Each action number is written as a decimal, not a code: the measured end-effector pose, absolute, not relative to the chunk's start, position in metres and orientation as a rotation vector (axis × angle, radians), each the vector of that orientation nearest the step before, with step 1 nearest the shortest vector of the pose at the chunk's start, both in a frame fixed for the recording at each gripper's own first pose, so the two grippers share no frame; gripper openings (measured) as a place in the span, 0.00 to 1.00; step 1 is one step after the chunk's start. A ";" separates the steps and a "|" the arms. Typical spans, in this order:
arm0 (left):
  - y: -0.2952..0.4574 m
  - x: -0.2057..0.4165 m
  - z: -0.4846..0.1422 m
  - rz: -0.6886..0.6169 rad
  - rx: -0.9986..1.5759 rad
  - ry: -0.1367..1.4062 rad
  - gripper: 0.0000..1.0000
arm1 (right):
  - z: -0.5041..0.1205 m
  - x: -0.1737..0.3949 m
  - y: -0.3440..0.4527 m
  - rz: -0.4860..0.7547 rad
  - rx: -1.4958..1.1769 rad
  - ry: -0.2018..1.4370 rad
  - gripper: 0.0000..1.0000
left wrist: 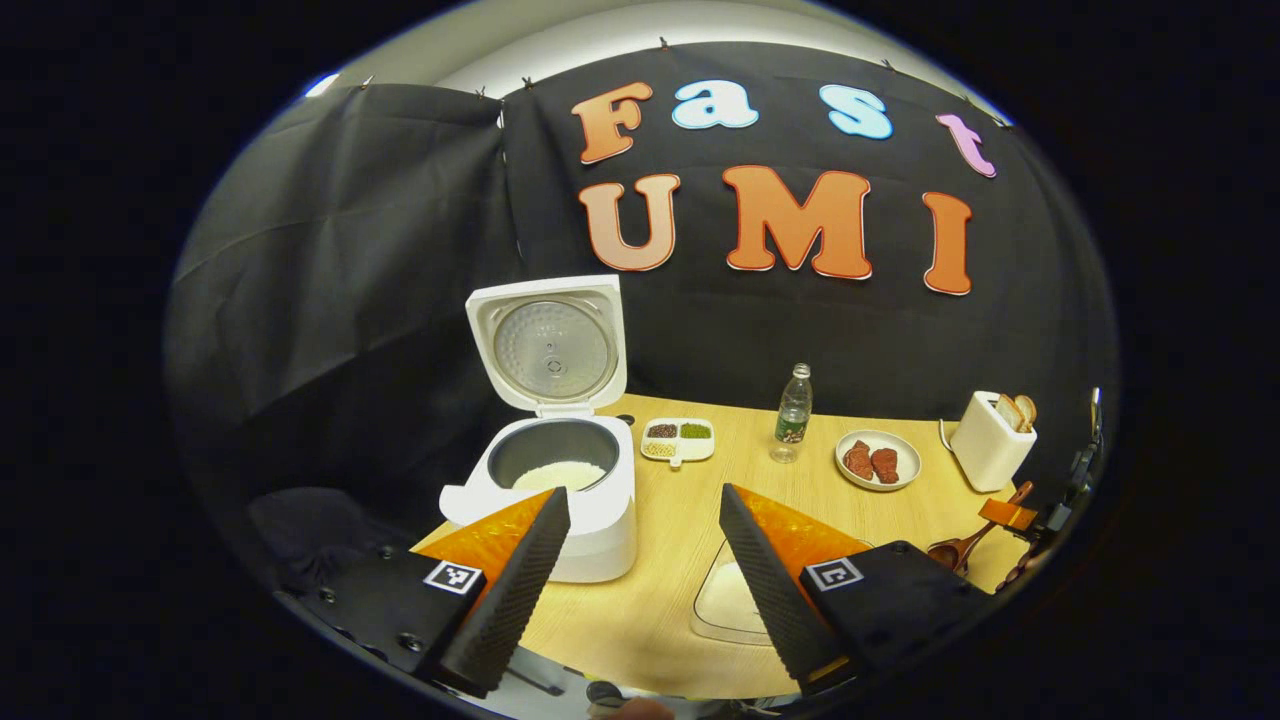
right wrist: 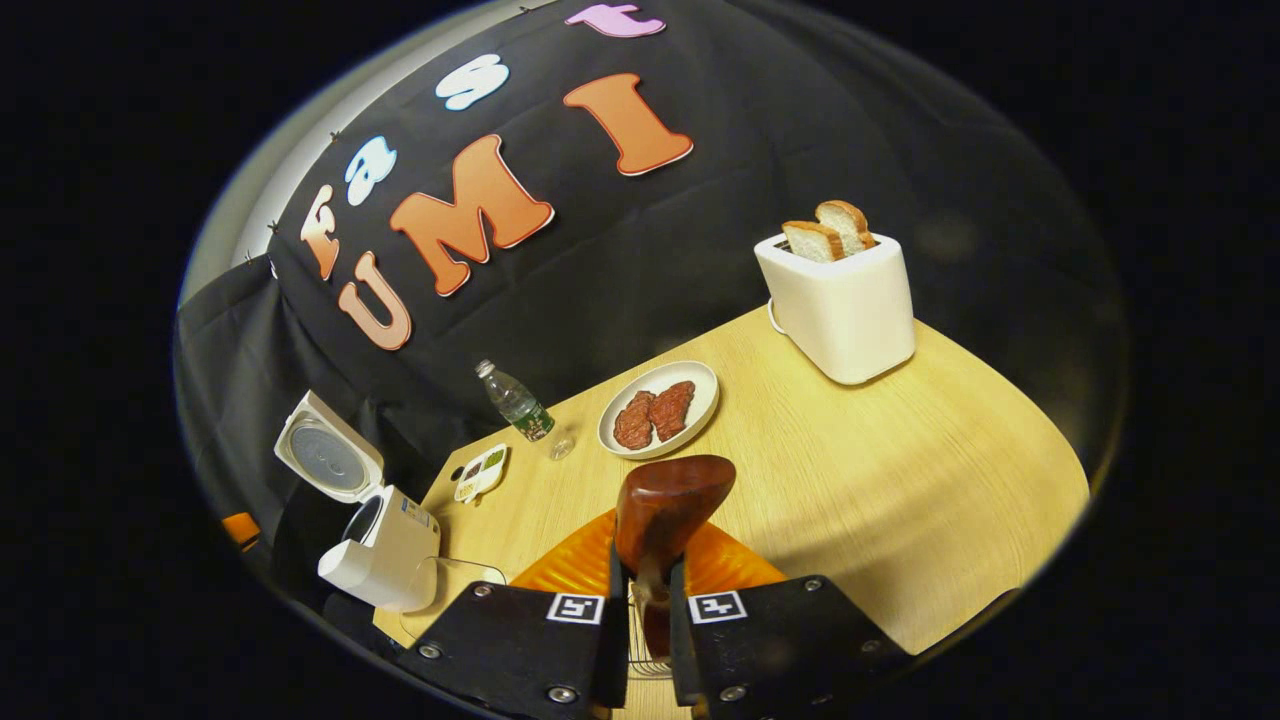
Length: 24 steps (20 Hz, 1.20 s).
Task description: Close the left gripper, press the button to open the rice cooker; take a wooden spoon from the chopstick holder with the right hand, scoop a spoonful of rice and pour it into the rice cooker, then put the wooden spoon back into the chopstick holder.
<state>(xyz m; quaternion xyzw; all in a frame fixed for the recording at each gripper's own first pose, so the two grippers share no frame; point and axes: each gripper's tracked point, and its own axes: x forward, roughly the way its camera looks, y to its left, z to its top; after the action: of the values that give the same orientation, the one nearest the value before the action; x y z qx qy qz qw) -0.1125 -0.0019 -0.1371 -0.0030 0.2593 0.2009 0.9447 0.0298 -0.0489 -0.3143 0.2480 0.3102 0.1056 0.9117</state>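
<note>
Jaws of the right gripper (right wrist: pixel 640 590) were clamped on the wooden spoon (right wrist: pixel 665 515), while the left gripper (left wrist: pixel 640 570) hung wide apart before the open rice cooker (left wrist: pixel 560 470)

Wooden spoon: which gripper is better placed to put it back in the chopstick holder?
Right. The right gripper is shut on the wooden spoon, its bowl sticking out past the jaws. The left gripper is open near the rice cooker, holding nothing.
</note>
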 end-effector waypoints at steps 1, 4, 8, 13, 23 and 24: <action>0.001 -0.112 -0.136 0.420 -0.012 0.529 1.00 | -0.317 0.029 -0.050 0.218 0.512 0.644 0.18; 0.016 -0.108 -0.129 0.434 -0.026 0.513 1.00 | -0.321 0.021 -0.047 0.221 0.513 0.660 0.22; 0.043 -0.086 -0.118 0.419 -0.023 0.490 0.99 | -0.307 0.022 -0.058 0.160 0.537 0.626 0.33; 0.105 -0.040 -0.081 0.422 -0.050 0.412 0.99 | -0.275 0.020 -0.086 0.051 0.482 0.570 0.75; 0.235 0.077 -0.070 0.446 -0.101 0.389 0.98 | -0.167 0.011 -0.100 -0.065 0.306 0.379 0.88; 0.245 0.092 -0.066 0.440 -0.096 0.377 0.99 | -0.158 0.007 -0.097 -0.067 0.295 0.368 0.88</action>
<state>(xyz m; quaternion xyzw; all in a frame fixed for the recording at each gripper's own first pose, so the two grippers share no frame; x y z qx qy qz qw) 0.0921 0.2448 -0.0663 -0.0473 0.1858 0.2170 0.9572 0.0067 -0.0969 -0.1582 0.1463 0.1825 -0.0332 0.9717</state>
